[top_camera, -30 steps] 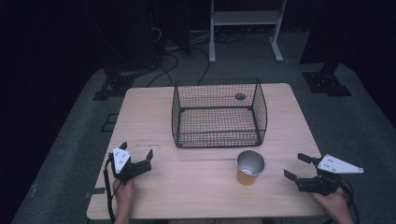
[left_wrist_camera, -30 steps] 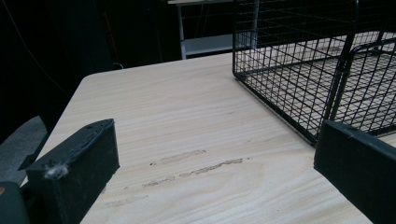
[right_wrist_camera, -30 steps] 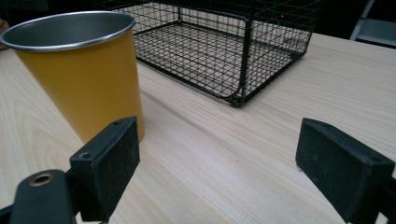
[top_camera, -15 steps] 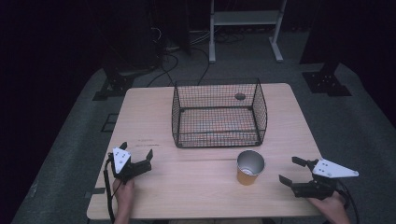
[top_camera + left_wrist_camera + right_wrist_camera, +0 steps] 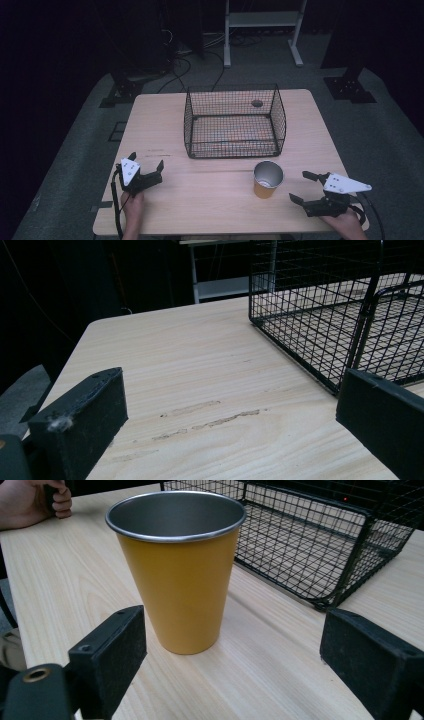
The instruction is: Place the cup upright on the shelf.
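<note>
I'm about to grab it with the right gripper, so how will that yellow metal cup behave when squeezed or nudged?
The cup looks like thin steel, so probably stiff and light. Its base is narrower than its rim and it stands empty, so a high nudge may tip it. The smooth tapered wall could slip upward between the right gripper pads.

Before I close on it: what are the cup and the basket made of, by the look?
Cup: seems metal, likely steel, with a bare grey inside and bright rolled rim; the outside carries a smooth matte yellow coat. Basket: thin wire welded in a grid, finished black, probably painted or coated. Table: pale wood grain, possibly laminate.
</note>
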